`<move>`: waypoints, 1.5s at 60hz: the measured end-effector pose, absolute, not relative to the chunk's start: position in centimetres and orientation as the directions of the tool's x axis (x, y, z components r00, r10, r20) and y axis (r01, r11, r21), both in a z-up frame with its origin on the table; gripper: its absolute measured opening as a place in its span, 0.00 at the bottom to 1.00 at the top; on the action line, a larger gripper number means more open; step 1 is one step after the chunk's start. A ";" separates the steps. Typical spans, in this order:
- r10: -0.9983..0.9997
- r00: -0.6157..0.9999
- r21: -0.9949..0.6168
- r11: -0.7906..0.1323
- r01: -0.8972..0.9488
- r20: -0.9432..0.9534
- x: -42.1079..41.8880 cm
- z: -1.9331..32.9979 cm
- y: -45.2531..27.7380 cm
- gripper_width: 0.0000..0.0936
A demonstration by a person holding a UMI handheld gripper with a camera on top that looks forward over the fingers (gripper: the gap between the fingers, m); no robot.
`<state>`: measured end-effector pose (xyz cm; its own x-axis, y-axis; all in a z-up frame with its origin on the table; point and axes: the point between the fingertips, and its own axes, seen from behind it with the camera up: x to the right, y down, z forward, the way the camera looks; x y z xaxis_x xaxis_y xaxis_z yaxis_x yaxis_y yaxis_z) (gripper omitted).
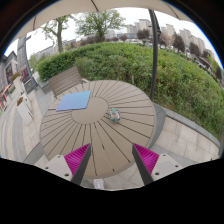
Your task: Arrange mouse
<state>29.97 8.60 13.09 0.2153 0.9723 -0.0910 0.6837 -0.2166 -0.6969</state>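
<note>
Gripper view: outdoors, the handheld gripper (113, 160) hangs above a round slatted wooden table (70, 135), its two fingers spread wide with nothing between them, the magenta pads (77, 156) showing low in the frame. The mouse (113, 114), a small pale grey object, lies near the table's centre, just above the middle of the frame and well beyond the fingertips. Up and to its left rests a light blue mouse pad (73, 100), apart from the mouse and not touching it. The work appears to be at its opening step, the approach, with no grasp yet made. The next move probably calls for bringing the open fingers down and forward to straddle the mouse before closing. A wooden chair (65, 79) stands beyond the table at upper left; pale paving (185, 135) surrounds it, with a green hedge (140, 62), trees (100, 22) and buildings behind.
</note>
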 end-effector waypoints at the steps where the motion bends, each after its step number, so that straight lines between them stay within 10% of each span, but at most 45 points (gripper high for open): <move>1: 0.972 0.214 -0.697 -0.218 0.684 -0.095 29.9 13.1 8.5 0.91; 38: 0.973 0.227 -0.750 -0.170 0.639 -0.027 13.0 0.7 13.5 0.91; 71: 0.978 0.208 -0.727 -0.121 0.676 0.031 7.1 -2.1 14.4 0.91; 73: 0.979 0.201 -0.725 -0.119 0.678 0.028 7.1 -2.1 14.2 0.83; 76: 0.988 0.150 -0.722 -0.084 0.687 0.028 7.1 -1.9 13.4 0.45; 90: 0.980 0.201 -0.720 -0.148 0.678 -0.012 5.9 3.9 12.2 0.43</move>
